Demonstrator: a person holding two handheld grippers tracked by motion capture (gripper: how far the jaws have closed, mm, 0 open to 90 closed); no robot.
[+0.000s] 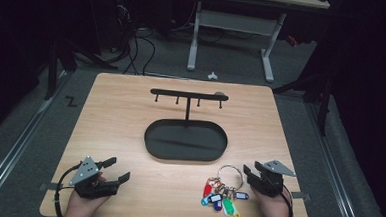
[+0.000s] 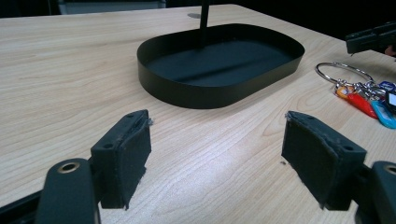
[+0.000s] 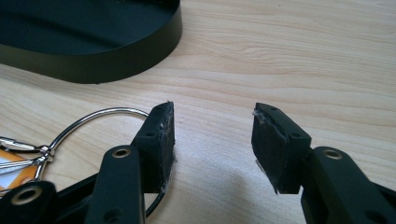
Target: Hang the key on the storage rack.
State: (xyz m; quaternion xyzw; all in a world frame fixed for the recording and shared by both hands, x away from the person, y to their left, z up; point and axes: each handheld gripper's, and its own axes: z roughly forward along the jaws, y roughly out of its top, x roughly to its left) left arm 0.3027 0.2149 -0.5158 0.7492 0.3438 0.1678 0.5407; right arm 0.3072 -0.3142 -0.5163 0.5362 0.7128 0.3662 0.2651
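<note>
Both my grippers rest spread wide on the pale wooden surface (image 1: 130, 115): left gripper (image 1: 116, 169), right gripper (image 1: 251, 171). One silver key ring (image 1: 230, 173) with coloured tags lies beside the right gripper, near one black oval tray (image 1: 152, 136).

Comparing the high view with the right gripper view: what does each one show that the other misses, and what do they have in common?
High view alone: the hook rack above the tray, the left tool, the coloured key tags. Right gripper view alone: the worn pads of the right tool, jaws apart with bare table between them. Shared: black tray, metal key ring, wooden table.
</note>
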